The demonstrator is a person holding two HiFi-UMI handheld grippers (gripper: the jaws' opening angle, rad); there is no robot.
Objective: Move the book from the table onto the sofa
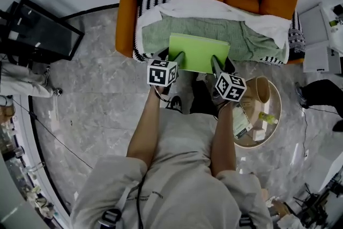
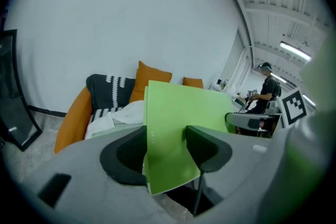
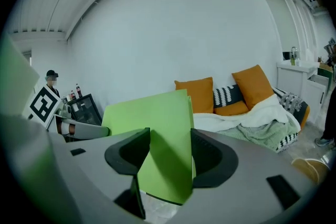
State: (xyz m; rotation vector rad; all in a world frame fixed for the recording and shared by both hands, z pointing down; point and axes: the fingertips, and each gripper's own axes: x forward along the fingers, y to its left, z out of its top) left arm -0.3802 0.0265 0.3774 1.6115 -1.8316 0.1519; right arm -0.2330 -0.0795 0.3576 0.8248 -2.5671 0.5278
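Green book (image 1: 198, 52), head view: I've got it off the table and up in the air, held by its near edge. It sits at the front edge of the orange sofa (image 1: 126, 16) and overlaps the pale green blanket (image 1: 252, 35) from this angle.
Left gripper (image 1: 178, 56), head view: on the book's near left corner.
Right gripper (image 1: 215, 63), head view: on the near right corner.
Round table (image 1: 274, 115), head view: down to my right, well apart from the book, with a few small things on it.
Left gripper view: jaws clamped on the book's edge, cover squeezed between them. Sofa and orange cushions (image 2: 155, 73) behind.
Right gripper view: same deal, jaws pinched on the green cover, only the book between them. Sofa off to the right.
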